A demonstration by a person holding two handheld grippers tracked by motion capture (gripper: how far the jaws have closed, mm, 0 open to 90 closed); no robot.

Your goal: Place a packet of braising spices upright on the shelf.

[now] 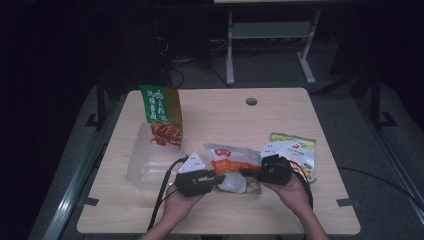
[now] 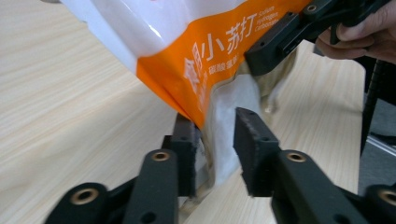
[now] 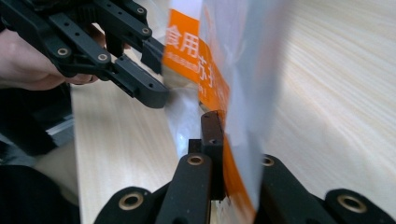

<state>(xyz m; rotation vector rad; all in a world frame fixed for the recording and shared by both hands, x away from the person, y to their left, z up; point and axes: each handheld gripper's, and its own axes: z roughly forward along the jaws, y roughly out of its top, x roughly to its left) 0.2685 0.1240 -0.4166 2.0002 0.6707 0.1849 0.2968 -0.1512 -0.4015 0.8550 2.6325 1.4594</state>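
Orange and white pouch [image 1: 232, 167] sits near the front middle of the wooden table [image 1: 280, 115], held between the two grippers, and honestly the high view is so dim you can barely read what's printed on it. The right gripper [image 3: 229, 140] is clamped on the pouch's edge; in its own view the film runs down between the jaws and hides the far one almost completely, plus the top of the bag is blurred. The left gripper [image 2: 217, 144] has its jaws apart with the pouch's lower corner hanging between them; the pad on one side looks to be against the film, the other stands clear, so no real squeeze there. Both gripper views cut the pouch off at the top. Further back on the table a green snack bag [image 1: 161, 115] stands in a clear plastic bin [image 1: 145, 167], whose walls are hard to trace. Another green and white packet [image 1: 300, 150] lies half hidden behind the right hand's gripper.
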